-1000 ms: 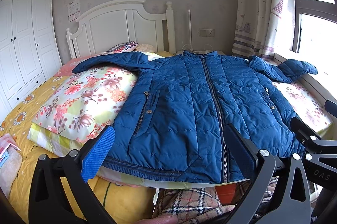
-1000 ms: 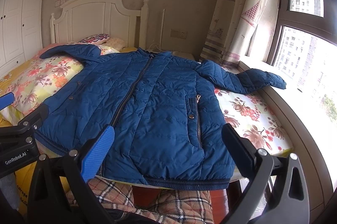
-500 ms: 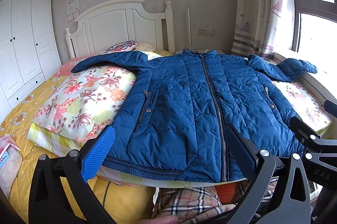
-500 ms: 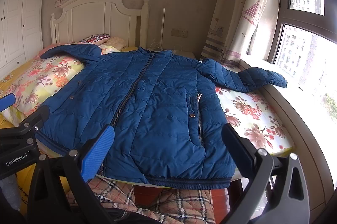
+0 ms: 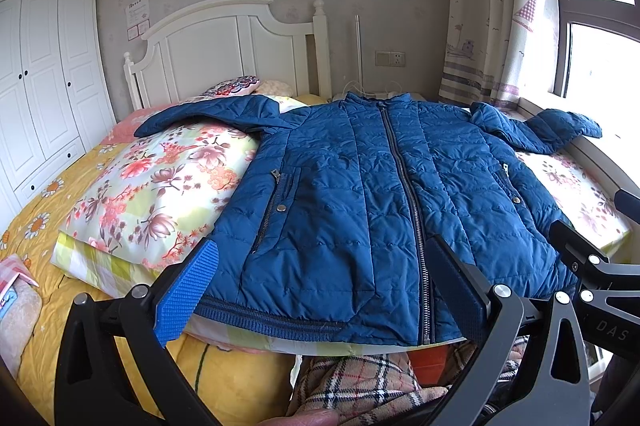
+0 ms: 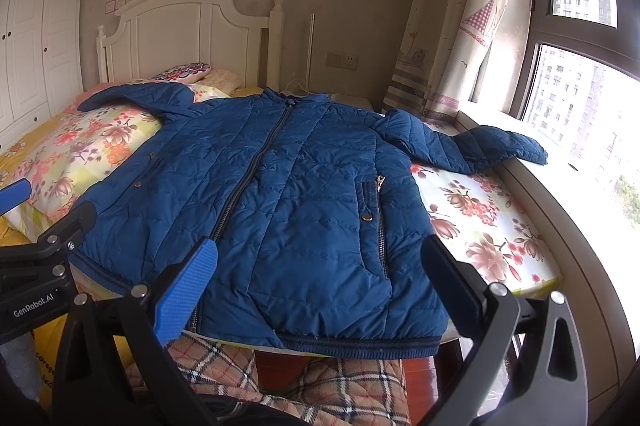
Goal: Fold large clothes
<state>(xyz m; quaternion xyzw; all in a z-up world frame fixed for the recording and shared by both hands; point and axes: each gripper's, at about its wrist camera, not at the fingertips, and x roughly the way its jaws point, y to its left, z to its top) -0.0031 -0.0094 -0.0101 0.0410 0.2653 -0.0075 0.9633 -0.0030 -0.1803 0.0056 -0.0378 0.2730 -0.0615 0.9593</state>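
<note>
Left wrist view: left gripper (image 5: 320, 290) jaws spread wide, nothing held; blue quilted jacket (image 5: 380, 193) lies zipped and flat just ahead of it, hem nearest the fingertips, collar far end toward the headboard (image 5: 224, 41). Right gripper (image 6: 320, 282) likewise splayed and empty, hem just beyond its tips. Risks, my read: puffy slick shell, so a shallow pinch at the ribbed hem (image 6: 360, 340) likely grabs only the top layer and the fold skews. Far-right sleeve (image 6: 472, 145) drapes onto the window ledge (image 6: 580, 209); could slide off or drag when pulled in. Far-left sleeve (image 5: 208, 113) rides up over the floral pillow (image 5: 160, 181), so that side isn't level and the fold may bunch. Plaid blanket (image 6: 320, 382) directly below both grippers could get pinched along with the hem. Grippers sit side by side, close; collision risk when crossing over.
</note>
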